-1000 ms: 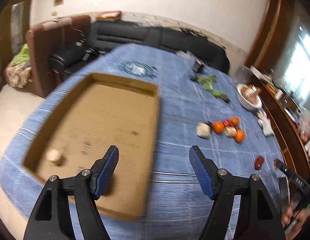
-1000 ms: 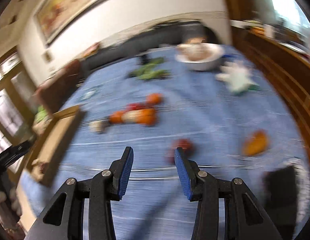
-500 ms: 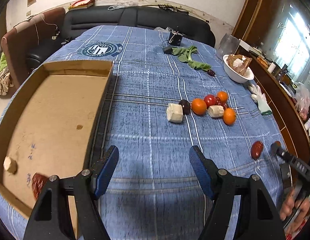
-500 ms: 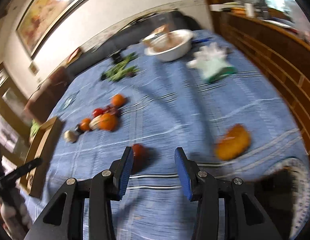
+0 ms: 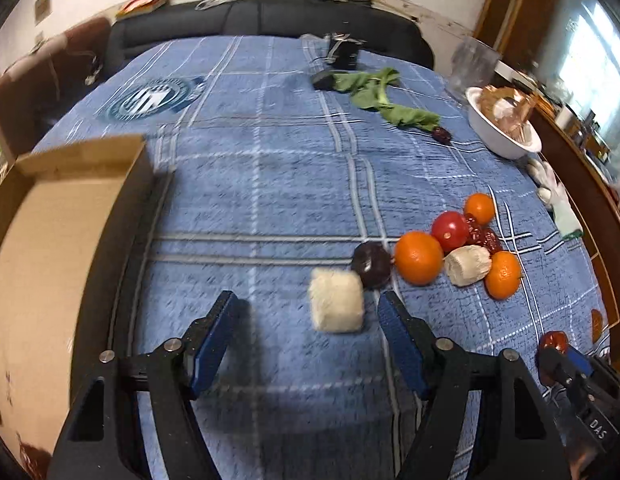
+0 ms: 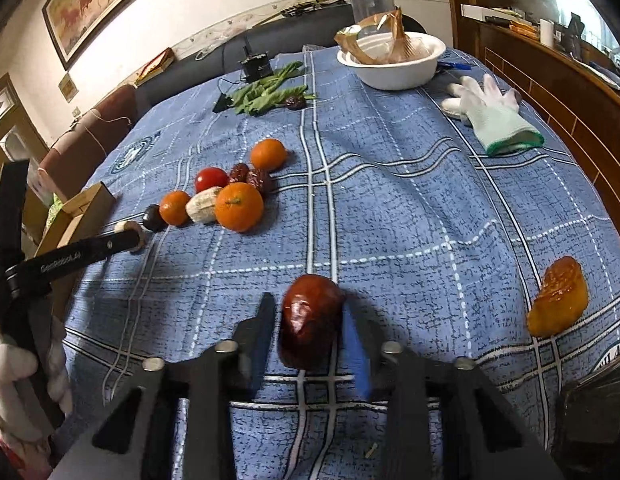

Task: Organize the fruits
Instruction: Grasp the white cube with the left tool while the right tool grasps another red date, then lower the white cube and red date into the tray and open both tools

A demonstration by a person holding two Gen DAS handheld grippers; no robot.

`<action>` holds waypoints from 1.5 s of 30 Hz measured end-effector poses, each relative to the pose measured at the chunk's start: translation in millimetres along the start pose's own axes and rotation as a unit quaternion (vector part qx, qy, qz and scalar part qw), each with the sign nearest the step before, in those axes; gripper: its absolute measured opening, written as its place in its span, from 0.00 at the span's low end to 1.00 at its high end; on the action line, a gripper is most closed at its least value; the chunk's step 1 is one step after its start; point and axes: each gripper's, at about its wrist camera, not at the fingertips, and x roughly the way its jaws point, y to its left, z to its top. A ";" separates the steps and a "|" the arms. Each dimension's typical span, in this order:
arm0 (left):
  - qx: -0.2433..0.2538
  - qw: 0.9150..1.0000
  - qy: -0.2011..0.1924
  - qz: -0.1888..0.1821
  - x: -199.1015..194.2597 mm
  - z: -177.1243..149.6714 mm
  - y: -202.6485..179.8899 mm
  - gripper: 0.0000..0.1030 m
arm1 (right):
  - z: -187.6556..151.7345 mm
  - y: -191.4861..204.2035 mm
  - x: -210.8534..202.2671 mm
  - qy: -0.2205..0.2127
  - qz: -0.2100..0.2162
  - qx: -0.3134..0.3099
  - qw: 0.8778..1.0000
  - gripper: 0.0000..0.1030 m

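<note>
My left gripper (image 5: 305,332) is open just above the blue cloth, with a pale cut chunk of fruit (image 5: 337,305) between its fingers near the right one. Behind it lie a dark fruit (image 5: 372,265), three oranges (image 5: 418,257), a red tomato (image 5: 450,230), red dates (image 5: 484,234) and another pale chunk (image 5: 468,266). My right gripper (image 6: 307,330) has its jaws close around a large red date (image 6: 310,320) lying on the cloth; they are open. An orange-brown dried fruit (image 6: 558,298) lies to its right.
A cardboard tray (image 5: 49,240) sits at the left. At the back are green leaves (image 5: 384,98), a white bowl (image 6: 394,62) with wrappers, a white glove (image 6: 494,114) and a black device (image 5: 342,56). A dark object (image 6: 590,404) lies near the front right edge.
My left gripper moved right from over the cardboard tray to the pale chunk. My right gripper advanced until its jaws stand around the red date.
</note>
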 end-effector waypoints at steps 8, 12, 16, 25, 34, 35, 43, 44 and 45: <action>0.025 1.000 -0.014 -0.002 -13.9 -4.6 -7.1 0.21 | -2.7 3.4 -8.6 -0.002 0.006 -0.002 1.000 0.31; 0.006 0.999 -0.031 -0.022 -43.1 -12.1 5.9 0.21 | -3.1 14.8 -23.7 -0.015 0.017 -0.014 1.000 0.31; -0.035 0.997 -0.054 -0.030 -81.3 -21.0 40.0 0.21 | -1.5 36.5 -40.3 -0.027 0.040 -0.036 0.998 0.31; -0.118 0.988 -0.077 0.064 -140.8 -44.4 161.1 0.21 | 6.9 143.1 -45.4 -0.004 0.149 -0.114 0.982 0.31; -0.146 0.981 -0.030 0.120 -123.8 -44.7 240.6 0.21 | -3.1 290.6 4.5 0.062 0.228 -0.201 0.951 0.32; -0.148 0.981 -0.023 0.123 -119.8 -44.7 246.3 0.21 | -5.9 303.0 12.0 0.068 0.228 -0.208 0.949 0.32; -0.154 0.979 0.006 0.133 -102.4 -49.7 260.3 0.21 | -20.9 342.5 59.4 0.104 0.212 -0.225 0.945 0.32; -0.156 0.979 0.007 0.132 -101.3 -50.4 260.1 0.22 | -23.5 344.3 63.9 0.107 0.209 -0.228 0.945 0.32; -0.158 0.979 0.009 0.131 -100.4 -51.8 260.3 0.23 | -25.4 346.5 67.9 0.109 0.206 -0.232 0.944 0.32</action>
